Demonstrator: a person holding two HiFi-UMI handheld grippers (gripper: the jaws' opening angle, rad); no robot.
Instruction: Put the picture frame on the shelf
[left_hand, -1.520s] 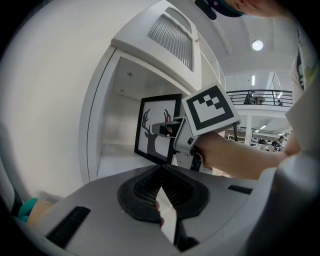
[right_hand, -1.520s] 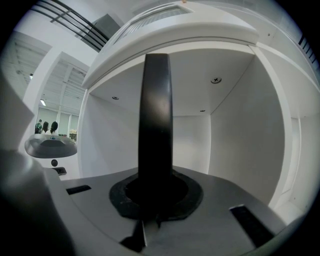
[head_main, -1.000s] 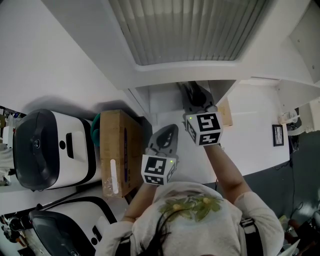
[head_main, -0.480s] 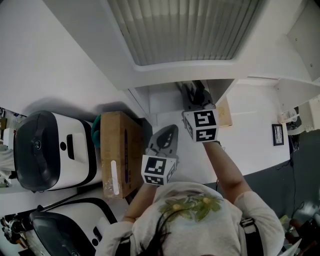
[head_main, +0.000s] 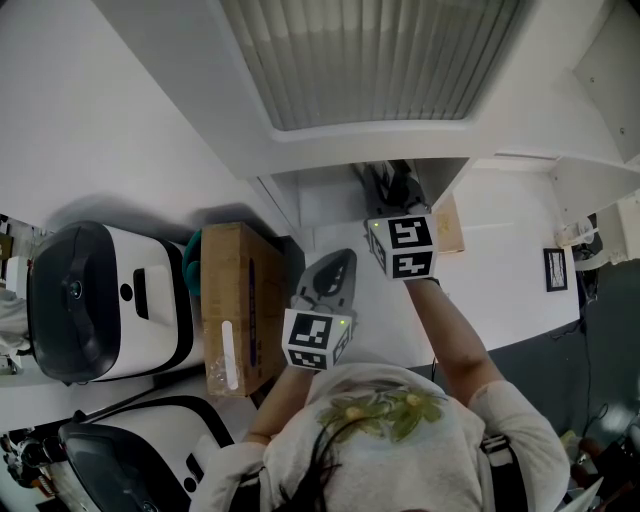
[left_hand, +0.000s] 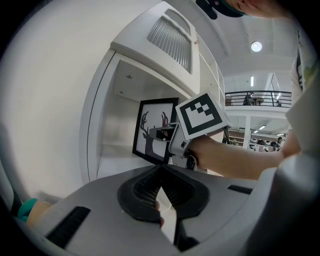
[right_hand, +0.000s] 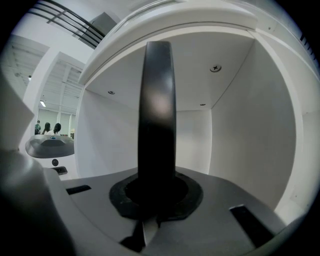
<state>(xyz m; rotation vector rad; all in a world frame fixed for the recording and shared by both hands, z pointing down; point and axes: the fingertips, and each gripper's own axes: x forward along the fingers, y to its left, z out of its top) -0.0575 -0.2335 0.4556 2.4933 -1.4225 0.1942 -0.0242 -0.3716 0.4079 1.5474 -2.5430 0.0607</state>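
The picture frame (left_hand: 154, 131) has a black border and a dark deer silhouette on white. It stands upright just inside the open compartment of the white shelf (left_hand: 112, 125). My right gripper (left_hand: 162, 134) is shut on its near edge. In the right gripper view the frame (right_hand: 157, 115) shows edge-on as a black bar rising from the closed jaws, with the compartment's white walls behind. In the head view the right gripper (head_main: 395, 200) reaches into the shelf opening (head_main: 330, 195). My left gripper (head_main: 334, 270) hangs lower and to the left, jaws together with nothing between them.
A cardboard box (head_main: 238, 300) stands left of the shelf with a teal item (head_main: 190, 262) behind it. Two white-and-black machines (head_main: 100, 298) (head_main: 130, 460) sit further left. A slatted panel (head_main: 370, 60) tops the shelf. A small dark frame (head_main: 556, 270) is at the right.
The right gripper with the frame has edged slightly deeper toward the shelf compartment. The left gripper has not moved.
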